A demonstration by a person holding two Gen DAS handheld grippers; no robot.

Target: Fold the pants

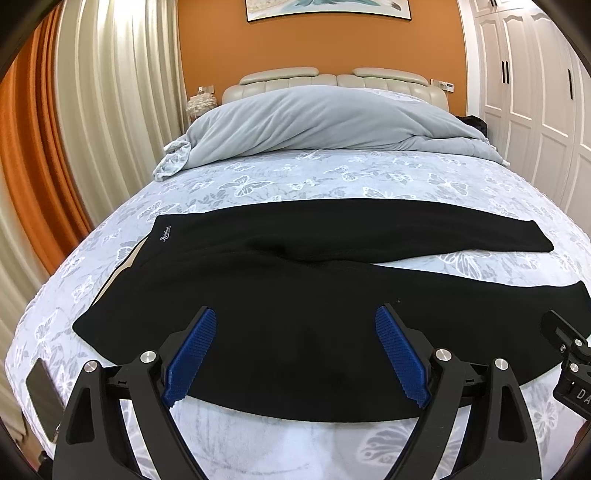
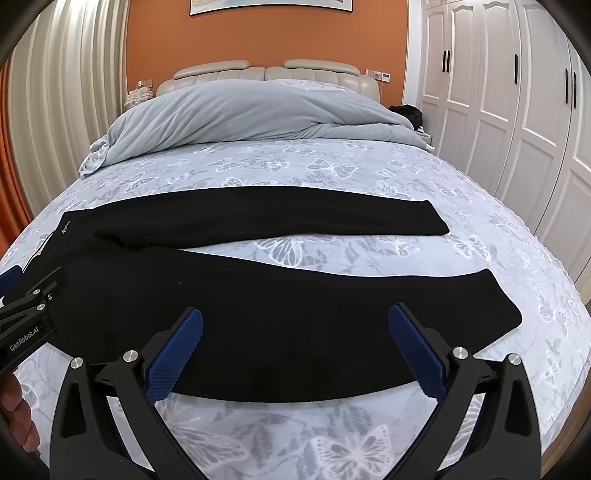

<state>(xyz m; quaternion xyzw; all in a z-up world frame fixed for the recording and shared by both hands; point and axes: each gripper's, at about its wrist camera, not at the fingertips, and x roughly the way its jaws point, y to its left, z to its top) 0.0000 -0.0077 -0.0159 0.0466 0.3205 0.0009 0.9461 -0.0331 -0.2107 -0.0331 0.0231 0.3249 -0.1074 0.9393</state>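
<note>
While both tongs hang wide open and empty over the near edge, I see the pants (image 1: pixel 280 295) flat across the bed (image 1: pixel 332 173), waist left, legs splayed right. Left tongs (image 1: pixel 295 354) and right tongs (image 2: pixel 295 350) hover above the near leg.

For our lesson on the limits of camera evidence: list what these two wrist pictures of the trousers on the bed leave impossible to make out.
- White logo on the black fabric pants: too small to read, both views.
- Near pants edge, left wrist view: partly behind the open left gripper.
- Framed picture on the orange wall: cut off by the top edge.
- Dark flat object, left wrist view: cut by the rim, unidentifiable.
</note>
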